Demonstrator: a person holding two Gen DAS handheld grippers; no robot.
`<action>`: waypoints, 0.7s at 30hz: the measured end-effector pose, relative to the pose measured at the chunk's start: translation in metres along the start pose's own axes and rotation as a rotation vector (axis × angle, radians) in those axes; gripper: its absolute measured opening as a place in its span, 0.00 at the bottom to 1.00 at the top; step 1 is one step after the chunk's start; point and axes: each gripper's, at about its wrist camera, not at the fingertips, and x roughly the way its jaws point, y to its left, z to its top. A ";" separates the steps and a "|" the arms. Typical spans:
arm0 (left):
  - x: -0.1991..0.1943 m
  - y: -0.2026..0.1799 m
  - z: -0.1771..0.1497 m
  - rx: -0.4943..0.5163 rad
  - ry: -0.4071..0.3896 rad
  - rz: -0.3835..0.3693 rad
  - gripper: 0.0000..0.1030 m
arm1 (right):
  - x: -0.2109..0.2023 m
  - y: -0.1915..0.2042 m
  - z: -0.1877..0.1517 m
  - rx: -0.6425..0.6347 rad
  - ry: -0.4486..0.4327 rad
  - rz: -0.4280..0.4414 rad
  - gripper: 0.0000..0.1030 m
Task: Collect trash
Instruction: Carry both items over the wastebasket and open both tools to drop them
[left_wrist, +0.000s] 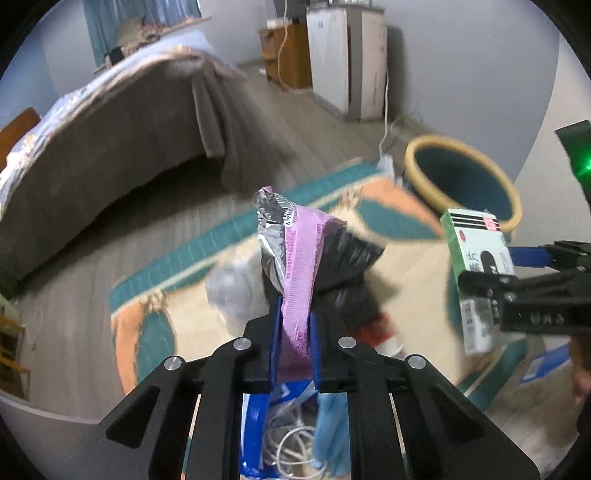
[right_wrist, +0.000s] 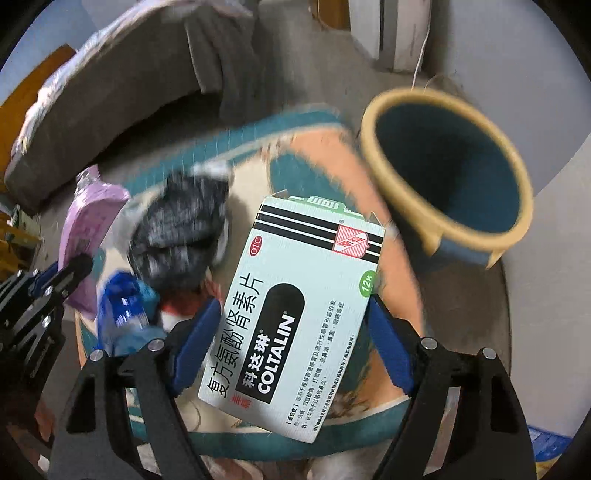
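My left gripper (left_wrist: 293, 317) is shut on a crumpled purple and silver foil wrapper (left_wrist: 295, 258) and holds it above the rug. It also shows in the right wrist view (right_wrist: 88, 229) at the left. My right gripper (right_wrist: 295, 321) is shut on a pale green Coltalin medicine box (right_wrist: 295, 310), seen at the right of the left wrist view (left_wrist: 476, 258). A teal bin with a yellow rim (right_wrist: 443, 158) stands just beyond the box, open and dark inside; it also shows in the left wrist view (left_wrist: 461, 177).
A teal, orange and cream rug (left_wrist: 155, 325) covers the wood floor. A dark cloth (right_wrist: 177, 236), blue plastic packaging (right_wrist: 122, 302) and a white cable (left_wrist: 291, 443) lie on it. A bed (left_wrist: 110, 122) stands left; white appliance (left_wrist: 343, 55) behind.
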 end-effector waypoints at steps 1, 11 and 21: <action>-0.006 -0.002 0.006 0.005 -0.018 -0.002 0.14 | -0.009 -0.007 0.010 0.007 -0.029 0.003 0.76; -0.030 -0.047 0.085 0.066 -0.124 -0.083 0.14 | -0.034 -0.108 0.075 0.090 -0.186 -0.034 0.76; 0.050 -0.134 0.132 0.189 -0.020 -0.185 0.14 | 0.007 -0.207 0.088 0.252 -0.180 -0.015 0.77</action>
